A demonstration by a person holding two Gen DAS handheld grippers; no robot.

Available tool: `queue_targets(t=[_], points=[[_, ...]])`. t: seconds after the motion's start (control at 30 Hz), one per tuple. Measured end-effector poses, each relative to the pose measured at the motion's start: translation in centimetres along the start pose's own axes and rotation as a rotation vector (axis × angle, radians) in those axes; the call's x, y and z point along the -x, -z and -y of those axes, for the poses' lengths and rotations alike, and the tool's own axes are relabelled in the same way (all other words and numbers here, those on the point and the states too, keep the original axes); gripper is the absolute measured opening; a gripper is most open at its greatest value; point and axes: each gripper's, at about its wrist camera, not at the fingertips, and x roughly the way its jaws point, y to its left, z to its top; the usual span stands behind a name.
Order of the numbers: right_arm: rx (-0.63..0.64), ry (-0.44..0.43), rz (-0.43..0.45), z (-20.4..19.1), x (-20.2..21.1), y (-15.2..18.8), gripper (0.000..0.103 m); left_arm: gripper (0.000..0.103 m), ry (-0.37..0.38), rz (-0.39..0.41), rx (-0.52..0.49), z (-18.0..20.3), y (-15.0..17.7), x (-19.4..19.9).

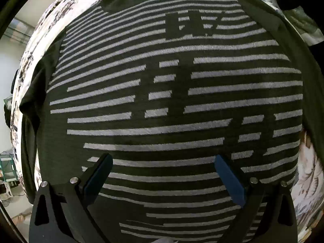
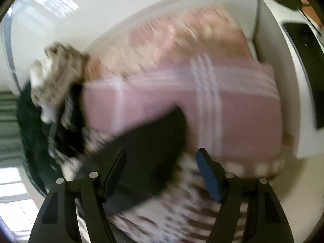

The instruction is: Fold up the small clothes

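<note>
Shirt (image 1: pixel 174 93): dark, pale stripes, spread flat on patterned sheet (image 1: pixel 309 182), collar at far end, sleeves out to both sides. Left gripper (image 1: pixel 163 162) over shirt's near half, jaws wide apart, gripping nothing; blue pads (image 1: pixel 230 180) face inward.

Right wrist view badly blurred. Right gripper (image 2: pixel 161 158) jaws apart, nothing between them. Dark cloth (image 2: pixel 149 149) ahead of fingers on sheet; whether part of shirt, cannot tell. Pink blanket (image 2: pixel 232 111) beyond it. Clothes heap (image 2: pixel 54 93) left of blanket.

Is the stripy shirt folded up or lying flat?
Lying flat: the stripy shirt is spread out, collar and both sleeves showing, no folds yet.
</note>
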Motion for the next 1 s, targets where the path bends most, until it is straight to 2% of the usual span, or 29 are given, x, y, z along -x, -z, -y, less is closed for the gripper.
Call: queue_targets(t=[0.07, 0.23, 0.27, 0.3, 0.33, 0.37, 0.43, 0.47, 0.53, 0.6, 0.63, 0.67, 0.7, 0.73, 0.83, 0.9, 0.93, 0.97, 1.0], points=[[-0.001, -0.029, -0.013, 0.4, -1.4, 0.6, 0.075, 0.103, 0.006, -0.003, 0.001, 0.1, 0.1, -0.2], [0.004, -0.1, 0.057, -2.2, -3.6, 0.0, 0.08, 0.103, 0.007, 0.016, -0.022, 0.3, 0.3, -0.4], [-0.002, -0.124, 0.06, -2.3, -2.8, 0.1, 0.073, 0.103, 0.008, 0.018, -0.022, 0.7, 0.5, -0.3], [-0.004, -0.165, 0.052, -2.5, -2.5, 0.1, 0.062, 0.103, 0.009, 0.02, -0.023, 0.7, 0.5, -0.4], [-0.002, -0.173, 0.036, -2.5, -2.0, 0.1, 0.033, 0.103, 0.01, 0.02, -0.025, 0.7, 0.6, -0.4], [0.001, -0.187, 0.034, -2.3, -1.1, 0.2, 0.021, 0.103, 0.012, 0.016, -0.028, 0.6, 0.5, -0.6], [-0.02, -0.225, 0.051, -1.5, 1.1, 0.3, 0.017, 0.103, 0.017, 0.011, -0.025, 1.3, 0.8, -0.8], [-0.032, -0.228, 0.059, -0.8, 2.3, 0.3, 0.017, 0.103, 0.021, 0.011, -0.025, 1.3, 1.1, -0.8], [-0.048, -0.177, 0.088, 0.7, 4.3, 0.6, 0.017, 0.103, 0.026, 0.016, -0.028, 1.1, 1.3, -0.6], [-0.028, -0.101, 0.074, 1.5, 4.8, 1.0, 0.019, 0.103, 0.031, 0.02, -0.03, 0.7, 1.1, -0.6], [-0.027, -0.087, 0.06, 1.7, 4.6, 1.0, 0.028, 0.103, 0.034, 0.022, -0.03, 0.5, 1.0, -0.6], [-0.031, -0.091, 0.042, 2.1, 4.2, 1.0, 0.047, 0.103, 0.037, 0.021, -0.03, 0.4, 0.9, -0.6], [-0.048, -0.105, 0.017, 2.3, 3.2, 1.2, 0.057, 0.103, 0.039, 0.021, -0.03, 0.3, 0.8, -0.8], [-0.067, -0.12, 0.008, 2.5, 2.5, 1.3, 0.062, 0.103, 0.043, 0.019, -0.029, 0.3, 0.9, -0.9], [-0.106, -0.171, 0.019, 2.1, 0.3, 1.2, 0.062, 0.103, 0.047, 0.027, -0.03, 0.5, 0.9, -1.0], [-0.131, -0.169, 0.093, 1.1, -0.6, 0.9, 0.062, 0.103, 0.05, 0.032, -0.028, 0.5, 1.0, -0.9], [-0.13, -0.161, 0.129, 0.2, -1.0, 0.6, 0.058, 0.103, 0.048, 0.037, -0.026, 0.4, 1.1, -0.6], [-0.115, -0.146, 0.159, -0.7, -1.2, 0.4, 0.027, 0.103, 0.046, 0.043, -0.025, -0.2, 1.5, -0.1], [-0.088, -0.137, 0.162, -1.7, -1.5, 0.2, 0.012, 0.103, 0.042, 0.054, -0.023, -0.5, 1.4, -0.1]])
